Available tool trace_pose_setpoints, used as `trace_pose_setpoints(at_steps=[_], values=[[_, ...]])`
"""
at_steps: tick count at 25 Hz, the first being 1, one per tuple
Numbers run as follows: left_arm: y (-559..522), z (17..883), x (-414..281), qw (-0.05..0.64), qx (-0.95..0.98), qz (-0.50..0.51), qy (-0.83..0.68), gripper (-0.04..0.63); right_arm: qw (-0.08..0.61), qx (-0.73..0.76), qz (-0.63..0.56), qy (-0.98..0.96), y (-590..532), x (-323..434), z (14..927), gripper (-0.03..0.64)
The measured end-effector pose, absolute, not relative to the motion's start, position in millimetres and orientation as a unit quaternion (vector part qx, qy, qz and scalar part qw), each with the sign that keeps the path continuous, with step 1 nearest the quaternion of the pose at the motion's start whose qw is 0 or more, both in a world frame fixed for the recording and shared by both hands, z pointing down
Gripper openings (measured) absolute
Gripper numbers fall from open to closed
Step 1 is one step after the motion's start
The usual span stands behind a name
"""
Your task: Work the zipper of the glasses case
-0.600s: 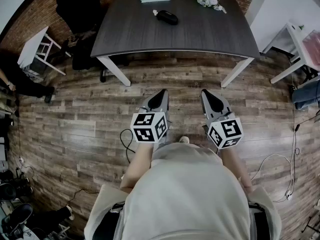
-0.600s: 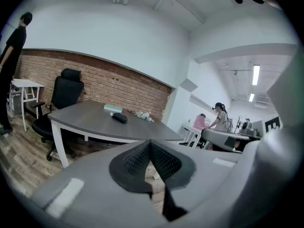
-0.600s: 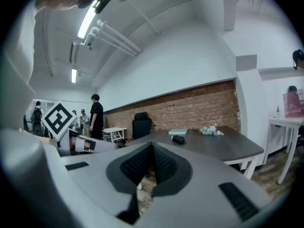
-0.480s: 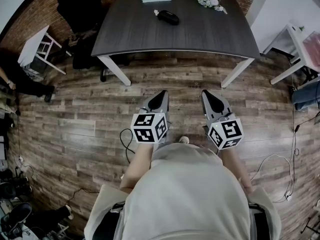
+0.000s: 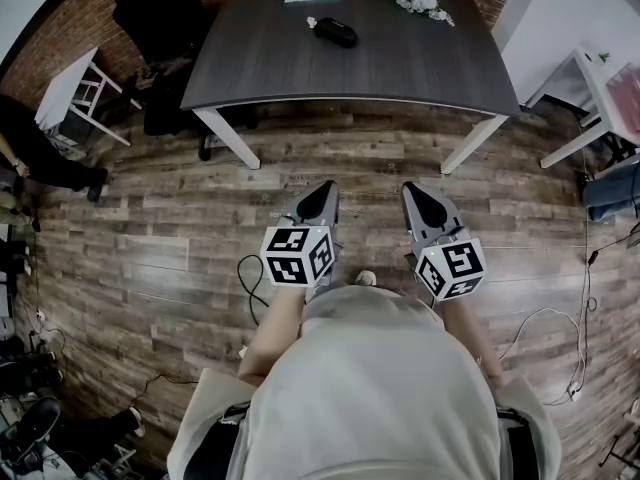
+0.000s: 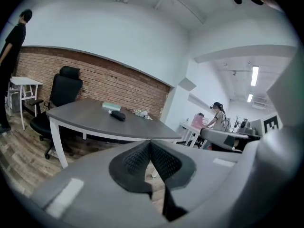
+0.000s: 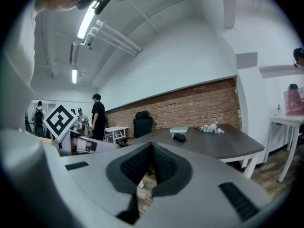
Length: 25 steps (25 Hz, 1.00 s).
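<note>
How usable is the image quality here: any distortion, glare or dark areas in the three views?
Head view: strong fisheye bending, dark corners, even light; the glasses case on the table is small but distinct. Left gripper view: the brick wall curves, black vignette all round. Right gripper view: the ceiling light blows out to glare.
</note>
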<state>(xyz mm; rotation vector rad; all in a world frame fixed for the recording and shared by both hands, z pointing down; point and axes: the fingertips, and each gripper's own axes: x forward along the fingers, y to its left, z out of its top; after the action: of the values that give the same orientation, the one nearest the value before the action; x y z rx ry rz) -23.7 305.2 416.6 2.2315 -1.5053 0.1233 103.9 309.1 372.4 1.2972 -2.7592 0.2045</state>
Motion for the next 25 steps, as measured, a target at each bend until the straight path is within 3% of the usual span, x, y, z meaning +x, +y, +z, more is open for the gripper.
trace_pose_setpoints(at_steps=[2, 4, 9, 12, 25], values=[[303.5, 415.4, -18.9, 0.220, 0.811, 0.042, -0.541, 0.015, 0.042, 0.424, 0.071, -0.902, 306.7, 107.4, 373.1, 0.002], [302.4, 414.4, -12.2, 0.220, 0.817, 0.039, -0.532, 0.078, 0.047, 0.421, 0.073, -0.903, 304.7, 110.7, 375.4, 0.019], [298.9, 414.6, -2.4, 0.211, 0.820, 0.040, -0.530, 0.233, 0.060, 0.405, 0.087, -0.908, 300.3, 115.5, 386.5, 0.214], [296.2, 415.0, -2.0, 0.221, 0.817, 0.030, -0.532, 0.268, 0.055, 0.400, 0.095, -0.910, 296.3, 116.5, 390.2, 0.307], [236.9, 430.6, -13.0, 0.252, 0.806, 0.032, -0.535, 0.284, 0.054, 0.390, 0.116, -0.912, 234.5, 108.3, 404.0, 0.336]])
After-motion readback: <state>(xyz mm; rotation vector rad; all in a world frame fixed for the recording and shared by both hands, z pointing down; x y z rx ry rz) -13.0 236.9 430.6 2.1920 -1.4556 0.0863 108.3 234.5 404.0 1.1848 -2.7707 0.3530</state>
